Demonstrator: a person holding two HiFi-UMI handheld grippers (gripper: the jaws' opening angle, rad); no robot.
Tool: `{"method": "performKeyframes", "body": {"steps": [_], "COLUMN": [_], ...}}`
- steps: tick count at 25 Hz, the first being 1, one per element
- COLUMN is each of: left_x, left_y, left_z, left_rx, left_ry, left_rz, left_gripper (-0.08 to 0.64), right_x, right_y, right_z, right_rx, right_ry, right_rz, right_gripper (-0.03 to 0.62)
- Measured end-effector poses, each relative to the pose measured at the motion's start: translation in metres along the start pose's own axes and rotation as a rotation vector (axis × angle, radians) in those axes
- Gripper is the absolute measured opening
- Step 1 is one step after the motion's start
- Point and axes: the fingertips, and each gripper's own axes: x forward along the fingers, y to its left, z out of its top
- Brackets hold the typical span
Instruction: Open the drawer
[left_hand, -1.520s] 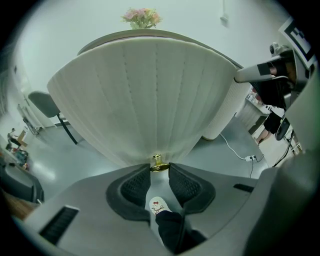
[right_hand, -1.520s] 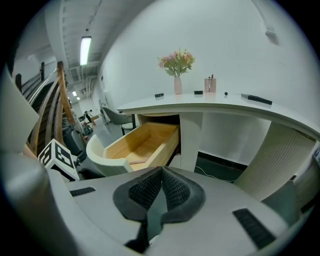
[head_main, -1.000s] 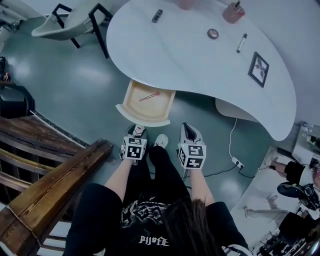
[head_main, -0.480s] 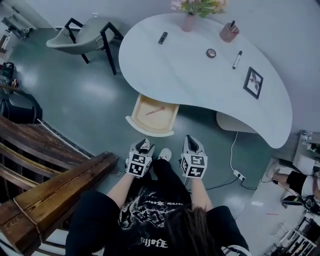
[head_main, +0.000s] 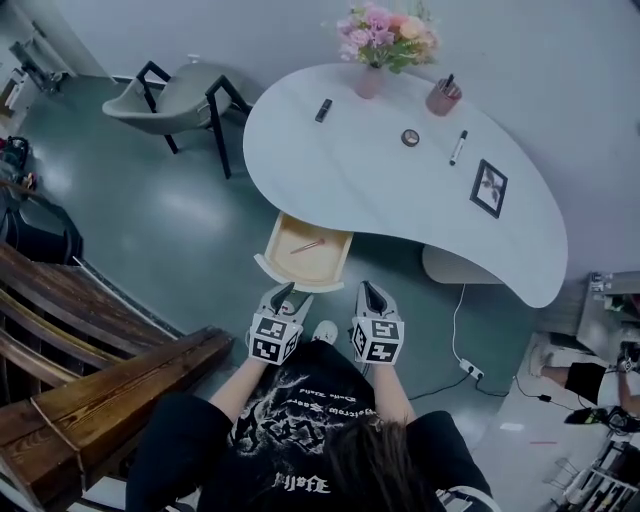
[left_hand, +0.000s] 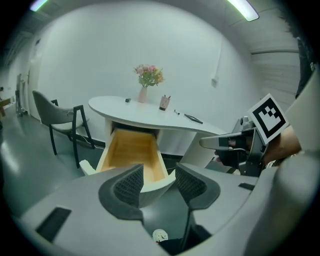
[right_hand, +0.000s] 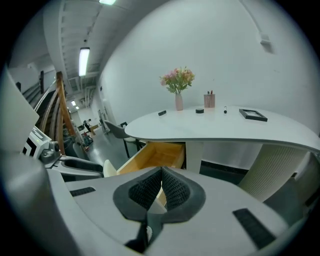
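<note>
The wooden drawer (head_main: 303, 251) stands pulled out from under the white kidney-shaped desk (head_main: 400, 190), with a thin reddish pen (head_main: 307, 245) lying inside. My left gripper (head_main: 284, 296) hovers just in front of the drawer's curved white front (left_hand: 150, 186), open, with nothing between its pads. My right gripper (head_main: 368, 293) is to the drawer's right, a little away from it, shut and empty. The left gripper view looks into the drawer (left_hand: 131, 151) along its length. The drawer (right_hand: 156, 155) shows side-on beyond my right gripper (right_hand: 161, 186) in the right gripper view.
On the desk are a flower vase (head_main: 383, 42), a pen cup (head_main: 441, 97), a tape roll (head_main: 410, 137), a marker (head_main: 459, 146), a picture frame (head_main: 488, 188) and a small dark remote (head_main: 323, 110). A chair (head_main: 175, 98) stands left; a wooden stair rail (head_main: 95, 395) runs close on my left.
The head view has drawn back and up, showing more of the desk and the vase. Both grippers have come slightly back toward the body; the drawer stays open.
</note>
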Motion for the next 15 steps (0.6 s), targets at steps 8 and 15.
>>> {"method": "performKeyframes", "body": {"steps": [8, 15], "left_x": [-0.013, -0.025], "left_y": [0.008, 0.009], "left_z": [0.041, 0.074], "left_rx": [0.05, 0.108], "left_ry": [-0.079, -0.139], "left_rz": [-0.022, -0.059], "left_gripper": [0.212, 0.212], "right_x": [-0.007, -0.019], "right_y": [0.012, 0.024], "right_z": [0.033, 0.056], "right_rx": [0.011, 0.014], "right_ry": [-0.081, -0.141], "right_rz": [-0.032, -0.064], "right_gripper": [0.026, 0.026]}}
